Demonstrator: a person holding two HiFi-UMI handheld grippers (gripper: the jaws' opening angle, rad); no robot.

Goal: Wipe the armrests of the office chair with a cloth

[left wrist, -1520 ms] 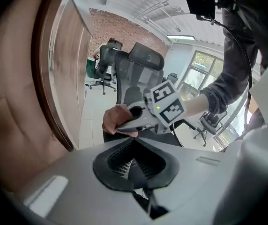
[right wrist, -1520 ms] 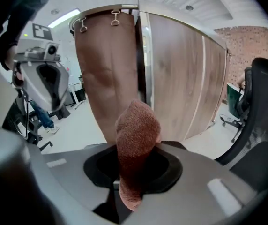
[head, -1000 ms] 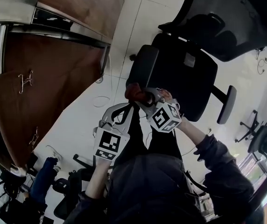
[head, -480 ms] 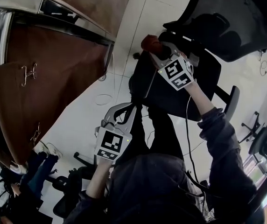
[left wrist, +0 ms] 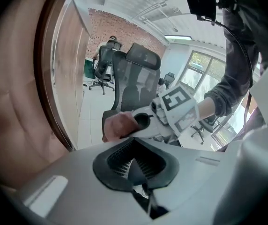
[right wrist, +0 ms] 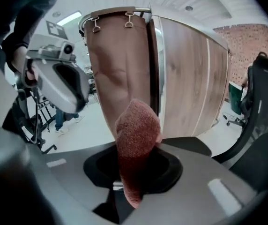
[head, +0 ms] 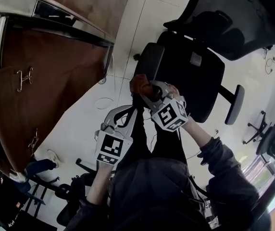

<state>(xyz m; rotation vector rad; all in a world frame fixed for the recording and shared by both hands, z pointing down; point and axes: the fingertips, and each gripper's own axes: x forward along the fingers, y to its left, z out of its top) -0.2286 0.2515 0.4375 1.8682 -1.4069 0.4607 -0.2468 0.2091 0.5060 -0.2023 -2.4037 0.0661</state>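
Head view: half a second ago the right claw (head: 147, 91) had carried the cloth (head: 138, 84) out to the far end of the armrest (head: 150, 61). It is now back at the armrest's near end, so this looks like the return of a to-and-fro wiping stroke along its top. I cannot tell whether the cloth is pressing on the pad at this instant. The right claw is clamped on the cloth, which sticks out past its tips as a folded reddish wad. The wad's long axis runs along the claw and its rounded free end points toward the armrest. The armrest's own long axis runs away from the person. The left claw (head: 130, 113) hangs short of the armrest's near end, closed on nothing. The office chair's second armrest (head: 233, 105) is probably yet to be wiped.
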